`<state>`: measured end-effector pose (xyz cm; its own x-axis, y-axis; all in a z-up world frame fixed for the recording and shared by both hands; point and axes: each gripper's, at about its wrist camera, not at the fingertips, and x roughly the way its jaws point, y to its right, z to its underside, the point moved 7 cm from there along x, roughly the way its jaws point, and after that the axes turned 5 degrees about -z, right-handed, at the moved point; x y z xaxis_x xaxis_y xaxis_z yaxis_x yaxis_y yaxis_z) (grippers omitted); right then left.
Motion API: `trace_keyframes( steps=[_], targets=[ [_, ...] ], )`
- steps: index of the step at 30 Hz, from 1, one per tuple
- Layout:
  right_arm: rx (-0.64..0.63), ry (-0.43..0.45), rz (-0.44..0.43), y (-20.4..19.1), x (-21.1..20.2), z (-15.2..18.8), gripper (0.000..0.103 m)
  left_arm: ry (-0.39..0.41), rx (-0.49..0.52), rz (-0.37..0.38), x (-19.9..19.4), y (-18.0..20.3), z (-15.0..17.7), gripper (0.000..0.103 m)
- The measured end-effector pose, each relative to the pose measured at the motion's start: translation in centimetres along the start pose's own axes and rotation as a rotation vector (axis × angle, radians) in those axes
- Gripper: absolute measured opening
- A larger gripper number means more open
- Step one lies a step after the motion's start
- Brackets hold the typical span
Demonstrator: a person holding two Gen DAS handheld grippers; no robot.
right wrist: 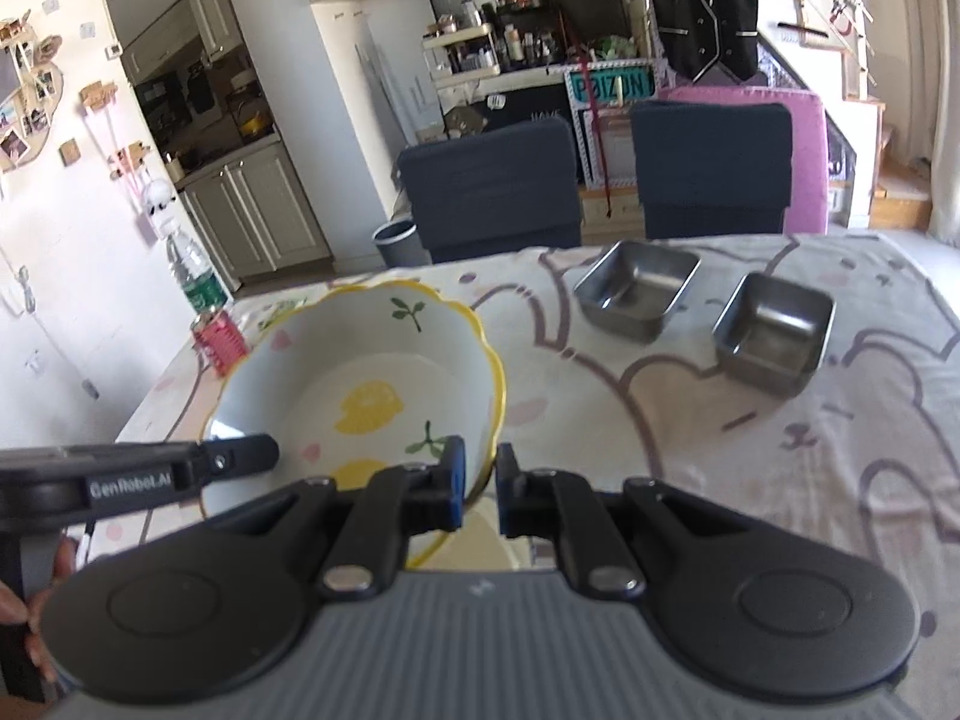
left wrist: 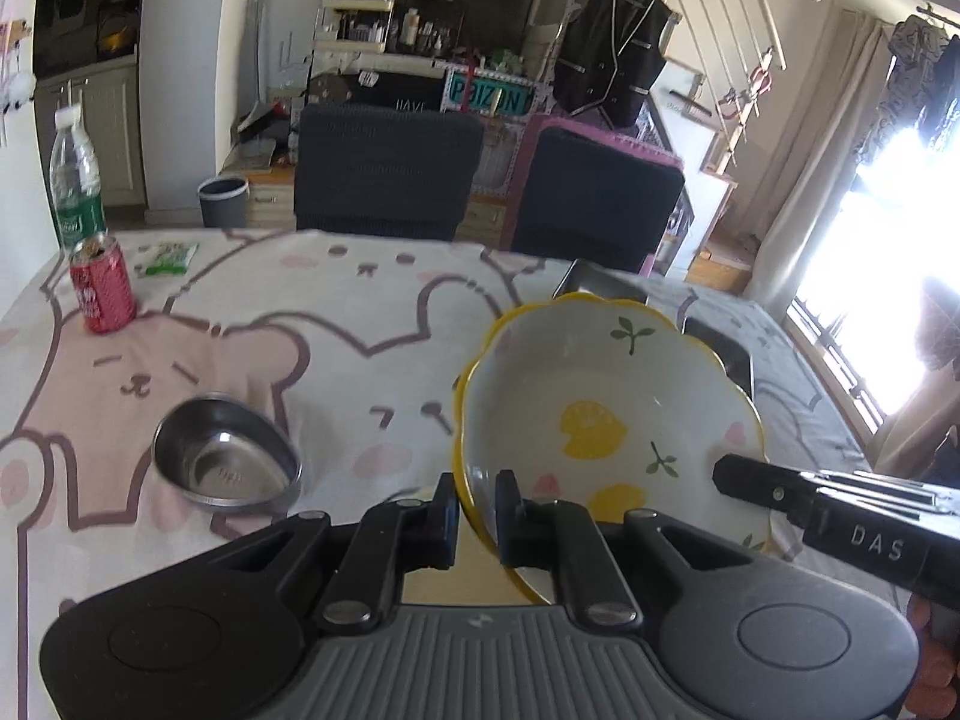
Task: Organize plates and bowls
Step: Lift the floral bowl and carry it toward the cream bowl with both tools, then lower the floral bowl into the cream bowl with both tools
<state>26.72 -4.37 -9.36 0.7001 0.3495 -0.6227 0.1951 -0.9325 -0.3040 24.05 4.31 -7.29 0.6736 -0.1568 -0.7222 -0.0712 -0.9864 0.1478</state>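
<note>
In the left wrist view, the left tongs [left wrist: 477, 516] fill the bottom of the frame, clenched on the near rim of a white bowl [left wrist: 606, 414] with a yellow scalloped edge and lemon pictures inside. The rim passes between the two fingers, and the bowl tilts up toward the right of center. At the lower right, the right tongs [left wrist: 729, 471] reach in and grip the bowl's far right rim.

The right wrist view shows the same hold from the other side: the right tongs [right wrist: 480, 492] are clenched on the bowl [right wrist: 360, 372] at bottom center, and the left tongs [right wrist: 267, 450] come in from the lower left edge onto the opposite rim. The bowl is held above the desk [left wrist: 336, 312], which is covered with a pink-and-white bear-pattern cloth.

Left of the bowl in the left wrist view, a round steel bowl [left wrist: 225, 459] rests on the cloth. Farther back at the left stand a red can [left wrist: 102, 285] and a clear water bottle [left wrist: 75, 180], with a green packet [left wrist: 167, 257] just beside them.

In the right wrist view, two square steel dishes [right wrist: 636, 291] [right wrist: 774, 330] sit side by side in the right half. Two dark chairs [left wrist: 384, 171] stand behind the desk's far edge.
</note>
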Motion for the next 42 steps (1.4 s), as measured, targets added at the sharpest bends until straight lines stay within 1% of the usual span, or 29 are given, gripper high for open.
trace_keyframes(
  steps=[2, 5, 9, 12, 18, 23, 36, 42],
  targets=[
    [-0.007, -0.031, 0.003, -0.5, 0.8, 0.7, 0.012, -0.031, -0.003, -0.004, 0.7, -0.7, 0.9, 0.014],
    [-0.005, -0.092, 0.005, -0.6, 2.0, 1.6, 0.012, -0.066, 0.025, -0.019, 1.7, -1.2, 1.9, 0.014],
    [0.011, -0.159, -0.003, -0.5, 3.2, 2.8, 0.012, -0.091, 0.081, -0.033, 2.7, -1.3, 2.8, 0.014],
    [0.019, -0.192, -0.007, -0.4, 3.7, 3.5, 0.012, -0.120, 0.100, -0.036, 3.3, -1.4, 3.6, 0.015],
    [-0.015, -0.232, 0.009, -0.6, 4.2, 4.3, 0.012, -0.177, 0.123, -0.029, 4.4, -1.5, 5.2, 0.016],
    [-0.026, -0.260, 0.026, -0.3, 4.6, 4.9, 0.012, -0.224, 0.105, -0.013, 5.0, -1.6, 6.1, 0.017],
    [-0.057, -0.305, 0.044, -0.2, 5.5, 5.5, 0.012, -0.287, 0.073, -0.004, 5.8, -1.8, 7.3, 0.019],
    [-0.067, -0.314, 0.050, -0.2, 5.9, 5.5, 0.011, -0.305, 0.079, -0.007, 6.1, -1.8, 7.9, 0.021]
  ],
)
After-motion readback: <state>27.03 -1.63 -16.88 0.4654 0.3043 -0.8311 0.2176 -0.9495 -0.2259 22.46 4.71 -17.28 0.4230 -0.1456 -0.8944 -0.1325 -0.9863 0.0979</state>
